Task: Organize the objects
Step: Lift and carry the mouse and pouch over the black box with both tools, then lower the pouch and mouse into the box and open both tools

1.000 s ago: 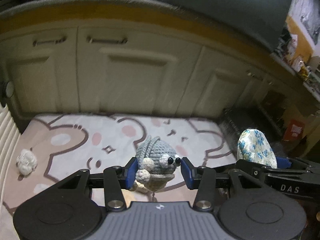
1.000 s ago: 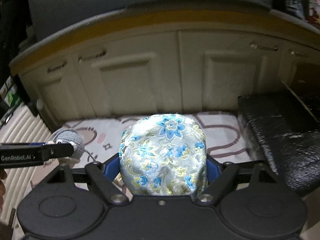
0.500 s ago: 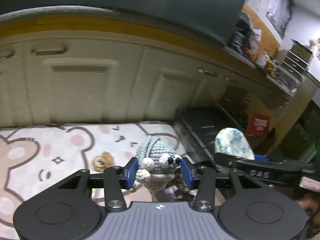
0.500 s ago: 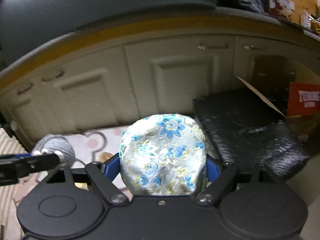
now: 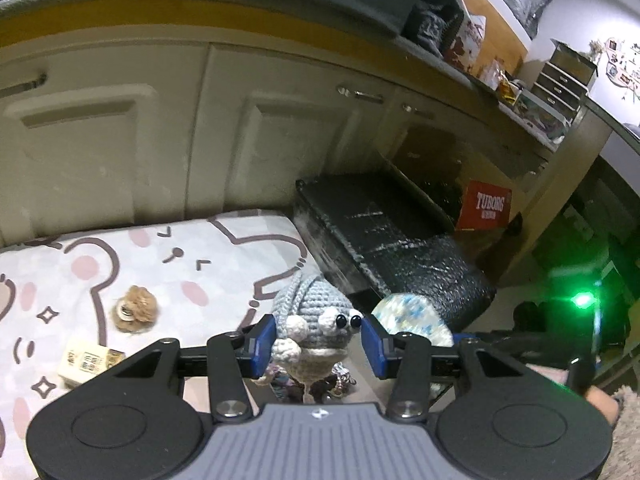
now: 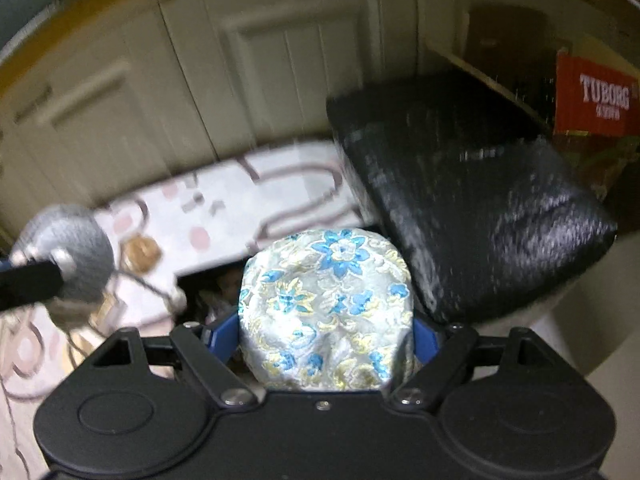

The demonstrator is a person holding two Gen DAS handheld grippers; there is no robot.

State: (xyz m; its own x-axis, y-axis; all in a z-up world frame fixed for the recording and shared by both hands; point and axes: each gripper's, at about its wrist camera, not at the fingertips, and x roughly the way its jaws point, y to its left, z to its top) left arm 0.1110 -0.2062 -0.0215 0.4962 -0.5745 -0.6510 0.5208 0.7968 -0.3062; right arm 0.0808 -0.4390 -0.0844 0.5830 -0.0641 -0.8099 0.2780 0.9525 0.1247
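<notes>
My left gripper (image 5: 319, 340) is shut on a grey crocheted doll (image 5: 316, 322) with black bead eyes and holds it in the air. The doll also shows at the left of the right wrist view (image 6: 70, 258). My right gripper (image 6: 326, 336) is shut on a floral brocade pouch (image 6: 326, 312), white with blue flowers. The pouch shows just right of the doll in the left wrist view (image 5: 412, 316). Both are held over a dark opening (image 6: 216, 292) with several small items inside, between the mat and the black case.
A bear-pattern mat (image 5: 140, 276) lies on the floor with a brown plush toy (image 5: 134, 308) and a small cream box (image 5: 86, 362) on it. A black case (image 5: 384, 240) lies right of it. Cream cabinet doors (image 5: 260, 136) stand behind. A red Tuborg box (image 5: 490, 210) stands at the right.
Both grippers have swung right and downward with their loads. The black case and red box came closer, and the dark opening below has come into view.
</notes>
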